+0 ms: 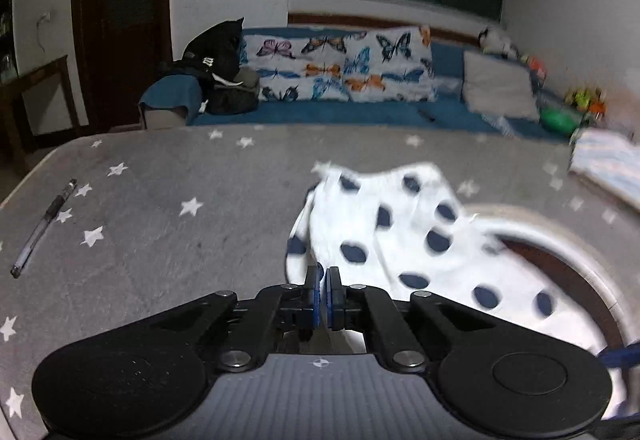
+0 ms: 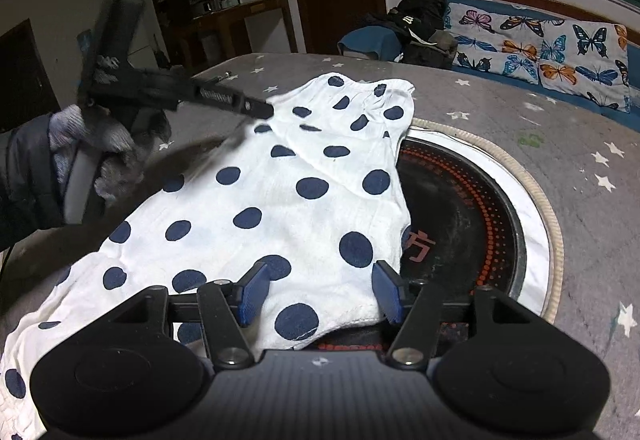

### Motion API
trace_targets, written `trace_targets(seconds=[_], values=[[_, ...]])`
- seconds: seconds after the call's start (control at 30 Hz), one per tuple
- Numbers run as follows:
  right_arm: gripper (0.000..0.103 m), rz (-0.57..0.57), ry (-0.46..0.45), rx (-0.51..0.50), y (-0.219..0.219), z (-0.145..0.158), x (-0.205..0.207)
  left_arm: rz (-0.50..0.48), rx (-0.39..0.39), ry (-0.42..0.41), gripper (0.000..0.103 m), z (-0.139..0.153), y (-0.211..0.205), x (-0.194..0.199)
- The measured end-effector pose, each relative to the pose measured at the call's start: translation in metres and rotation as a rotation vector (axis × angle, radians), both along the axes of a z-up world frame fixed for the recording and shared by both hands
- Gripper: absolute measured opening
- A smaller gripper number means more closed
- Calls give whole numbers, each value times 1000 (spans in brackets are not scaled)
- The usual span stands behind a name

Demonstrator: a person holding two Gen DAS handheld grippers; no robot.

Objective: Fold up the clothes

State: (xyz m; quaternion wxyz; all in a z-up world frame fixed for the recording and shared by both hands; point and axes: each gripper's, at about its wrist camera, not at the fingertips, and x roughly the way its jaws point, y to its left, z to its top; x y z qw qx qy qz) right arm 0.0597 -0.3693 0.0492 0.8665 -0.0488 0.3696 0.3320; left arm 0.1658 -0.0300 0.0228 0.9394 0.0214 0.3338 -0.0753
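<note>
A white garment with navy polka dots [image 2: 280, 200] lies spread on the grey star-patterned table, partly over a round black heater plate [image 2: 460, 208]. It also shows in the left wrist view [image 1: 400, 232], blurred. My left gripper [image 1: 322, 280] is shut on the garment's left edge and lifts it slightly; in the right wrist view it [image 2: 268, 110] pinches the cloth's far left edge, held by a gloved hand. My right gripper [image 2: 320, 292] is open, its blue pads on either side of the garment's near edge, just above the cloth.
A pen [image 1: 44, 228] lies at the table's left. A folded striped cloth [image 1: 608, 168] sits at the table's far right. A blue sofa with a butterfly cover [image 1: 340, 68], cushions and a black bag stands behind the table.
</note>
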Motion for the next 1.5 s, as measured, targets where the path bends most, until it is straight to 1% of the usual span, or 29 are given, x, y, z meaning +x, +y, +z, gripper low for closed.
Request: trace_targets(seconds=[0.07,0.13,0.23,0.37,0.5,0.63,0.77,0.87,0.9,0.93,0.97,1.0,1.03,1.17,1.23,1.33,1.5], values=[[60,2,-2,-3,1,0,-1,-1,7,-7,6,-3,-1,0],[60,5,-1,-5,1,0,-1,13,6,-6,10,1,1,1],[61,10,0,-5,0,1,0,32,-1,-28,11,13,2,1],[65,18,5,-6,2,2,1,-1,-33,-52,11,24,-7,12],[66,20,10,1,3,2,1,-34,-35,-17,11,14,-20,36],[66,28,14,2,2,2,2,-13,-25,18,11,1,-23,62],[67,35,18,4,1,1,3,17,-44,16,11,0,-18,78],[68,44,19,-1,2,1,4,23,-87,21,11,3,-12,81],[67,48,19,-3,2,2,4,19,-98,19,13,5,-11,80],[67,52,18,-3,2,4,4,16,-109,18,21,6,-10,80],[67,55,17,2,1,6,5,9,-110,7,39,9,-10,77],[67,58,15,10,1,9,7,5,-97,-10,49,11,-10,74],[67,61,13,15,0,12,8,3,-80,-25,57,12,-10,70],[67,76,-21,22,3,25,28,-15,-41,-32,58,13,-9,62],[67,69,-25,31,6,29,49,-8,-40,-25,59,12,-5,59],[67,60,-28,44,11,34,80,3,-46,-15,63,11,3,54],[66,16,3,47,27,25,146,9,-57,-17,70,12,12,42]])
